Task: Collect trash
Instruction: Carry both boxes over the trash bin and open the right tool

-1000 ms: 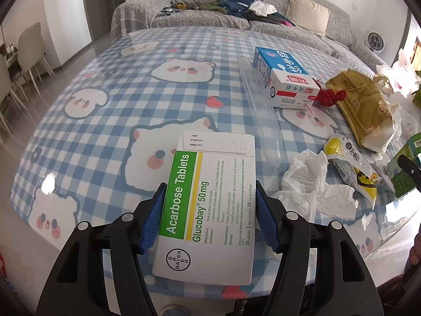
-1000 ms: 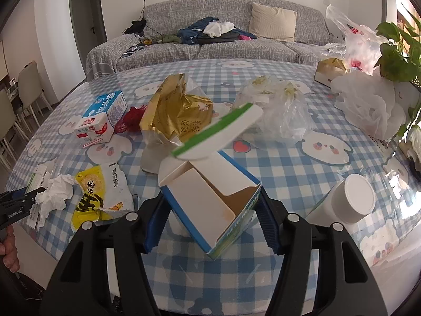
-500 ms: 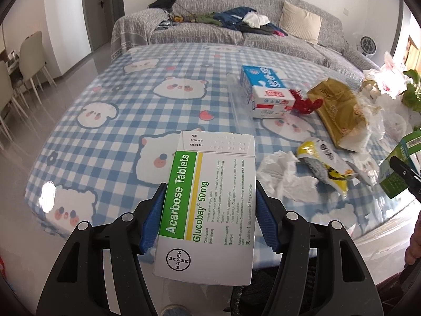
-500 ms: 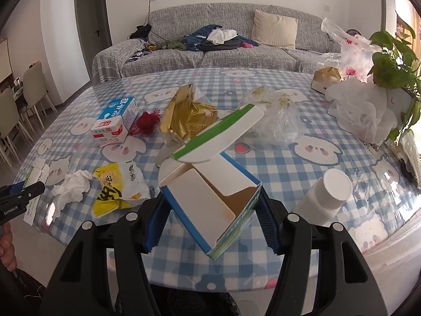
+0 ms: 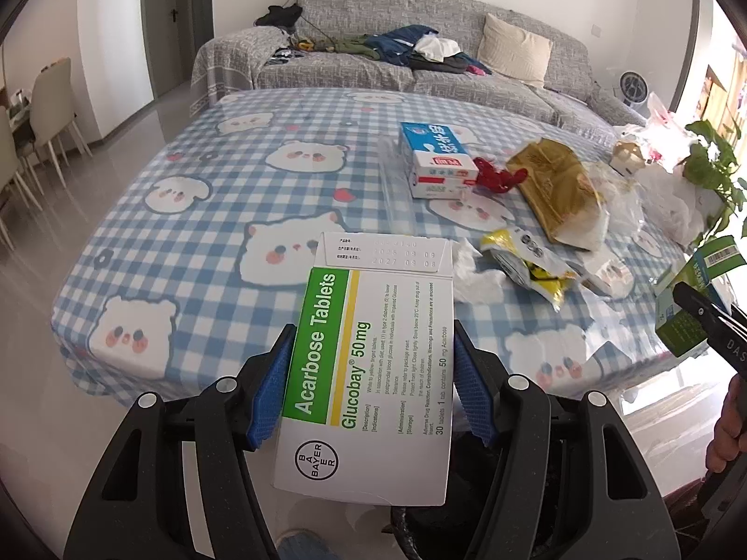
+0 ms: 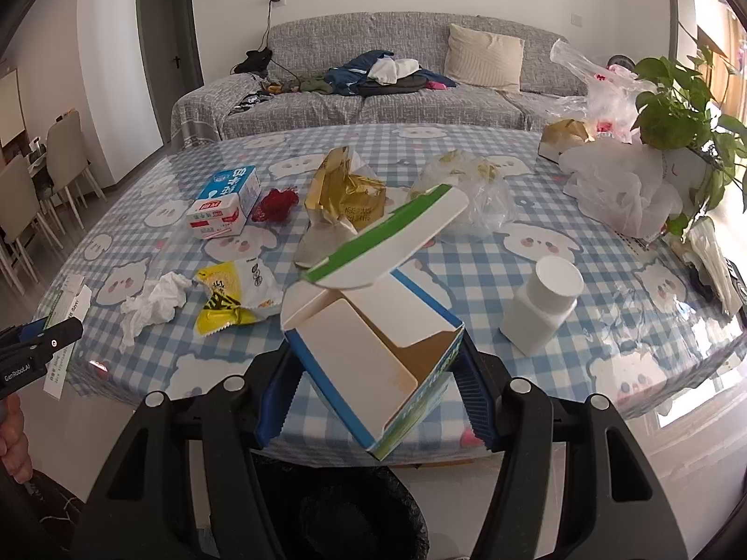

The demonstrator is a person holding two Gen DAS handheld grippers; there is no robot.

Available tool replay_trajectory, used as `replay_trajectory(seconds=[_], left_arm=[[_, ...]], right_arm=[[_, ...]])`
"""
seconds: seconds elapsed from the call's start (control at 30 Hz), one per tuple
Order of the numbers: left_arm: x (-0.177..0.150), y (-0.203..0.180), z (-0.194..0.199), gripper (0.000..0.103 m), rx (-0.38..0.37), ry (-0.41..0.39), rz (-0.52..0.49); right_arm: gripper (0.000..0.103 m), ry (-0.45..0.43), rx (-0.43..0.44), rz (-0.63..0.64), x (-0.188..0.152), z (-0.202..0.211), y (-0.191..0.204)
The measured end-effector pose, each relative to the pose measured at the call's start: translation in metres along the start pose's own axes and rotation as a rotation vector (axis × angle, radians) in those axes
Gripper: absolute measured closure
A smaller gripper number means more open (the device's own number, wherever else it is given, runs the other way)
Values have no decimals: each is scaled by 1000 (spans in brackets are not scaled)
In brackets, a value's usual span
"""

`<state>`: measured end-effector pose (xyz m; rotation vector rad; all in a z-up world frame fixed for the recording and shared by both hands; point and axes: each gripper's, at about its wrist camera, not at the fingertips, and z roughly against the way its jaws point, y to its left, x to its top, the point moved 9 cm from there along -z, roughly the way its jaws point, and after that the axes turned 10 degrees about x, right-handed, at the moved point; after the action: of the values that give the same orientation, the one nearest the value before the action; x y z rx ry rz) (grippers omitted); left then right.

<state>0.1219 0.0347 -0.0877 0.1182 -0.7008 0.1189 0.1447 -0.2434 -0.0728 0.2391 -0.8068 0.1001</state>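
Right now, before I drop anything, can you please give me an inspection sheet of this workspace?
Surface: round table with a blue checked bear cloth under a clear cover.
Job's things: tablet box in the left gripper; open empty carton in the right gripper.
Clutter: crumpled tissue, yellow wrapper, milk carton, gold bag, white bottle, plastic bags.
Grippers: both sets of jaws closed on their boxes, held near the table edge above a dark bin.
Cables: one hangs from a wall socket to the sofa.
Surroundings: clothes on the sofa, chairs, plant.
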Motion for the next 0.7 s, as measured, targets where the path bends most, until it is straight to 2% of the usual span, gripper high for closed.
replay_trajectory(seconds=[0.4,0.7], left_arm=[[-26,-13,18,41,-11,-19,-23],[-63,-13,26,41,-12,-12,-29]], right_arm=[[44,-8,2,7,-21,23,5],[44,3,9,17,-42,34,15]])
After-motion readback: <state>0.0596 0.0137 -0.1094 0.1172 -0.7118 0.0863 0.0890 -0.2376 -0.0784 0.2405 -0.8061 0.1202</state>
